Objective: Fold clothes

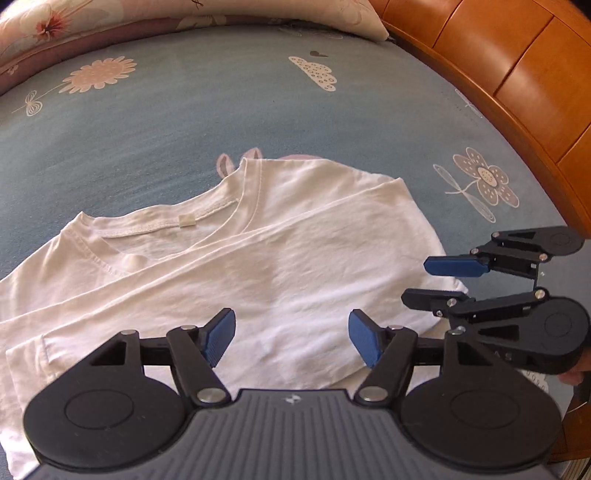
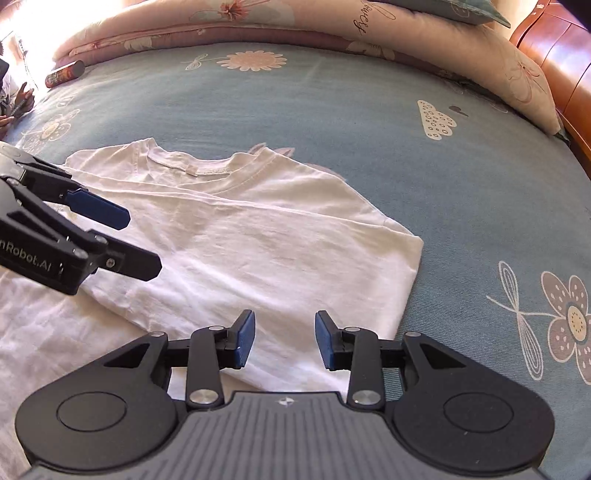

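Left wrist view: looks steeply down, close over the shirt (image 1: 229, 258), headboard (image 1: 517, 85) at 2 o'clock. Right wrist view: same tilt, close, pillows (image 2: 258, 26) at 12 o'clock. Both share the shirt, the bedsheet (image 2: 332, 110), and each other's gripper.

The white T-shirt (image 1: 258, 258) is cut off by the left and lower picture edges in the left wrist view; its hem and near sleeve end are not seen. Part of it is hidden beneath the left gripper (image 1: 291, 339) body. The right gripper (image 1: 439, 280) is cropped at the right picture edge, and only a sliver of the hand holding it is seen. In the right wrist view, a small cylindrical object (image 2: 64, 74) near the bed's far left corner is too small to identify. The bed (image 2: 332, 110) edges are only partly visible.
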A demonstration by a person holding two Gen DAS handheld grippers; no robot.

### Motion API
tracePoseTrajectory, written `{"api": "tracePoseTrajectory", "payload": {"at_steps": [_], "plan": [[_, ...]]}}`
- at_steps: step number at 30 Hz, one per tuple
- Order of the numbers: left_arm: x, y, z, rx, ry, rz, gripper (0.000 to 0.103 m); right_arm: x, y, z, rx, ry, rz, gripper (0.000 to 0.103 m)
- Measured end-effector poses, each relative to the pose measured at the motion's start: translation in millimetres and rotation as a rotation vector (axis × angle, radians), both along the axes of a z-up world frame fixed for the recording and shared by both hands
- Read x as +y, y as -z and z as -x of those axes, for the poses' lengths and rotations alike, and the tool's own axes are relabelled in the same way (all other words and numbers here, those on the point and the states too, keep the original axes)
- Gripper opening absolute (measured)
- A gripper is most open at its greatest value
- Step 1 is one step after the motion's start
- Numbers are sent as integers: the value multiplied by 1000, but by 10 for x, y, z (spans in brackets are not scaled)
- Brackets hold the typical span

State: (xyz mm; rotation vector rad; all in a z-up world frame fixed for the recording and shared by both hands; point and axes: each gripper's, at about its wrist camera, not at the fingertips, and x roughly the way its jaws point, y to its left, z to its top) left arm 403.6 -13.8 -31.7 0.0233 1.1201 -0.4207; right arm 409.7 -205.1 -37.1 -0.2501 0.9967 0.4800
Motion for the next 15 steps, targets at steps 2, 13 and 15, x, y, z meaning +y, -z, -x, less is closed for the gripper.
{"api": "tracePoseTrajectory", "payload": {"at_steps": [2,13,15], "plan": [[145,118,17,20,-15,-34,68,136,47,-6,19,-5,7,40],[989,30,69,-13,-194,-21,68,327,-41,49,59,28,33,44],[1028,67,126,-8,-164,-50,68,386,-59,58,55,26,39,49]]}}
